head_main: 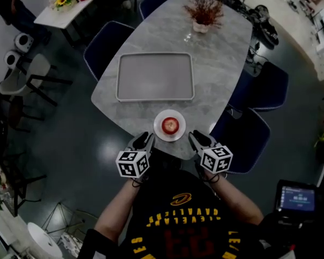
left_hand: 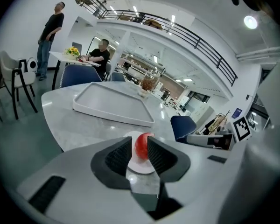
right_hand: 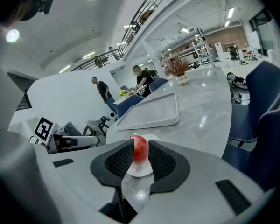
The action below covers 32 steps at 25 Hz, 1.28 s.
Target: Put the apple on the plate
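Note:
A red apple (head_main: 171,125) sits on a small white plate (head_main: 161,134) at the near edge of the marble table (head_main: 216,80). My left gripper (head_main: 143,141) hangs just left of the plate and my right gripper (head_main: 198,140) just right of it, both apart from the apple. In the left gripper view the apple (left_hand: 142,145) shows through the gap of the open left gripper (left_hand: 139,155), farther off on the plate (left_hand: 141,167). The right gripper (right_hand: 140,160) frames the apple (right_hand: 140,148) the same way, open with nothing between its pads.
A grey tray (head_main: 155,76) lies beyond the plate. A vase of dried flowers (head_main: 203,12) stands at the table's far end. Blue chairs (head_main: 105,45) (head_main: 248,139) flank the table. Two people (left_hand: 51,27) (left_hand: 100,55) are at another table in the background.

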{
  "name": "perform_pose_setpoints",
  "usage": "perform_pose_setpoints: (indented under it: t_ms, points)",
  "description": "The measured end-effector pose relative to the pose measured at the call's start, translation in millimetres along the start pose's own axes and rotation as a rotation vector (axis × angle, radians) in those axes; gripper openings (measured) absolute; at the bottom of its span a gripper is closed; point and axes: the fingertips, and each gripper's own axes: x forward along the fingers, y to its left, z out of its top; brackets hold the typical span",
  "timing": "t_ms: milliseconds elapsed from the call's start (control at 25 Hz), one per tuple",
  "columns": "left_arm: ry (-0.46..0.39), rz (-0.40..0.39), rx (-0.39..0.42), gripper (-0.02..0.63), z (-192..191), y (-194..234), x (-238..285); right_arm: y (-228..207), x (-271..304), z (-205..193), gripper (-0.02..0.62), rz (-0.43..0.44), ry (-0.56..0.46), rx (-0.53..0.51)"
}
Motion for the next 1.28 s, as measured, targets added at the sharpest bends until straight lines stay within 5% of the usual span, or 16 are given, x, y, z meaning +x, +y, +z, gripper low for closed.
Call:
perform_pose_setpoints:
  t_ms: [480, 1280]
  points:
    - [0.236, -0.014, -0.082, 0.097, -36.1, 41.8, 73.9, -52.3, 61.2, -49.4, 0.087, -0.138, 0.147, 0.129]
    - [0.335, -0.034, -0.189, 0.097, -62.4, 43.0, 94.5, -52.4, 84.3, -70.1, 0.084, -0.098, 0.201, 0.347]
